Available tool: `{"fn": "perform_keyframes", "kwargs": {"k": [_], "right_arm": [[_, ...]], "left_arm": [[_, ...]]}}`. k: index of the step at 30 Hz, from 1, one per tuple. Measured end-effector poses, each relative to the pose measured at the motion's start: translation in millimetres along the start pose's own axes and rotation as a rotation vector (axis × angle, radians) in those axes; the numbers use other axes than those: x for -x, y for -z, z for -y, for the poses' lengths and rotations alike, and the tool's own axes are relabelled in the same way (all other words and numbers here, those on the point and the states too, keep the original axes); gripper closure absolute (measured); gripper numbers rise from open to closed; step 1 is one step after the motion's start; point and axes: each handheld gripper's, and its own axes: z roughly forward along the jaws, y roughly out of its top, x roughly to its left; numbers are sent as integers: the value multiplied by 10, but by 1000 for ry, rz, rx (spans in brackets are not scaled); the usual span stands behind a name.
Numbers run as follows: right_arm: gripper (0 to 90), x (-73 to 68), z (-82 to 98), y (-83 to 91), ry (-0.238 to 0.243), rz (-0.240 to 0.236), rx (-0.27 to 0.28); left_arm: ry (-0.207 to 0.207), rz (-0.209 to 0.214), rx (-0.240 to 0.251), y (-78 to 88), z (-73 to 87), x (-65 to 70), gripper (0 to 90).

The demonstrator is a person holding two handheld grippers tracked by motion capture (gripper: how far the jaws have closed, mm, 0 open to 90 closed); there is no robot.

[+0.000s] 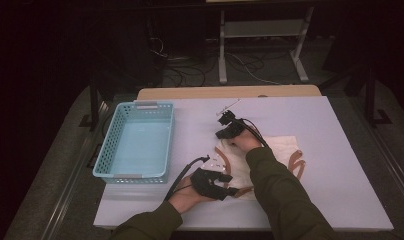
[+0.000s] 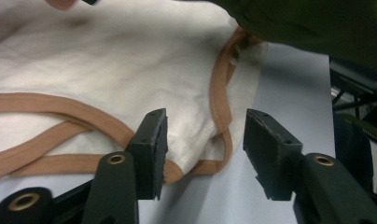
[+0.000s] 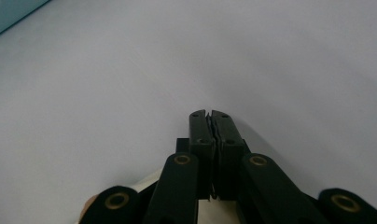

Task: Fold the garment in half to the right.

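Straddling a corner of the white cloth (image 2: 130, 56) with tan straps (image 2: 221, 93), the left gripper (image 2: 205, 149) stands released, while the right gripper (image 3: 209, 121) is clenched, jaw against jaw.

Garment (image 1: 242, 165): off-white cloth, unpatterned, edged throughout in tan-brown binding; straps (image 2: 46, 105) of the same tan-brown. Faint grey mottling shows on the cloth in the left gripper view.

Desk (image 1: 340, 165): plain pale lavender-white cover, no pattern; a light wood-coloured edge (image 1: 230, 92) at its far side.

Basket (image 1: 110, 145): light blue, walls in a regular perforated grid, with a grey patch on the near and far rims.

Left gripper (image 1: 225, 189) and right gripper (image 1: 225, 120): matt black, with brass-coloured rivets at the joints; cables black.

Sleeves (image 1: 285, 195): dark olive green, plain.
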Motion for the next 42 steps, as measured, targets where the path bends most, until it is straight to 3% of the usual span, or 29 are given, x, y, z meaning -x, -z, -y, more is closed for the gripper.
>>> {"fn": "perform_keyframes", "kwargs": {"k": [6,21,35,42], "right_arm": [[868,0,0,0,0,0,0],[869,6,5,-1,-2,-4,5],[869,1,5,-1,-2,-1,4],[870,-13,4,2,8,8,4]], "left_arm": [[-50,28,-13,-74,12,40,573],[-103,51,-42,-201,55,32,674],[-94,39,-27,-216,78,16,845],[-101,34,-37,-212,69,19,871]]}}
